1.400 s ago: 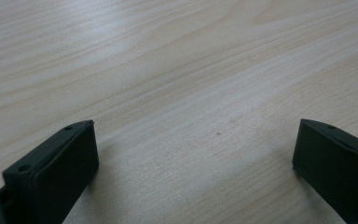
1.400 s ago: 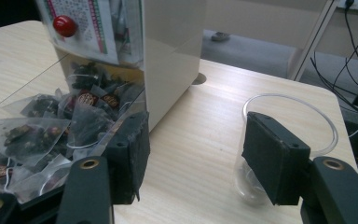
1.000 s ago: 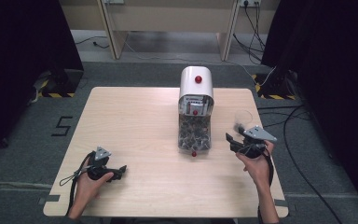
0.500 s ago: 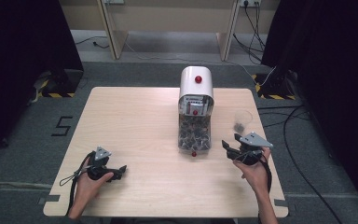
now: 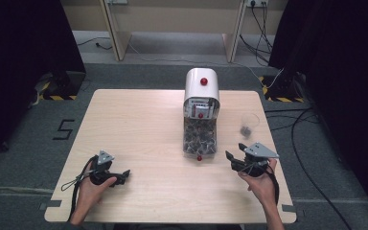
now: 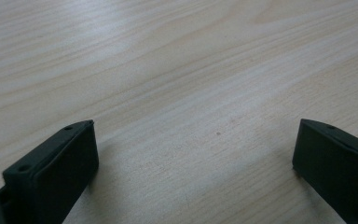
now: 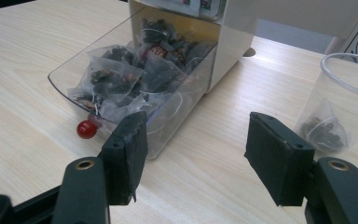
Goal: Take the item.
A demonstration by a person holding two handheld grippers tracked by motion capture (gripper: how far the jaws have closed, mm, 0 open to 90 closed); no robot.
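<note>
A white dispenser point(image 5: 202, 86) stands mid-table with its clear drawer point(image 5: 199, 139) pulled out and full of tea bags; a red knob point(image 5: 199, 157) marks the drawer's front. A clear plastic cup point(image 5: 249, 125) with one tea bag in it stands to the right. My right gripper point(image 5: 235, 151) hovers just right of the drawer front, open and empty. In the right gripper view its jaws point(image 7: 198, 154) frame bare table between the drawer point(image 7: 121, 79) and the cup point(image 7: 340, 107). My left gripper point(image 5: 123, 176) rests at the front left, open point(image 6: 196, 158) over bare wood.
The wooden table point(image 5: 134, 124) has wide bare room on its left half. Cables run over the floor to the right of the table point(image 5: 311, 143). Table legs and dark curtains stand behind.
My right gripper has drawn back from the cup toward the front edge and a little left, still open. The left gripper has stayed put.
</note>
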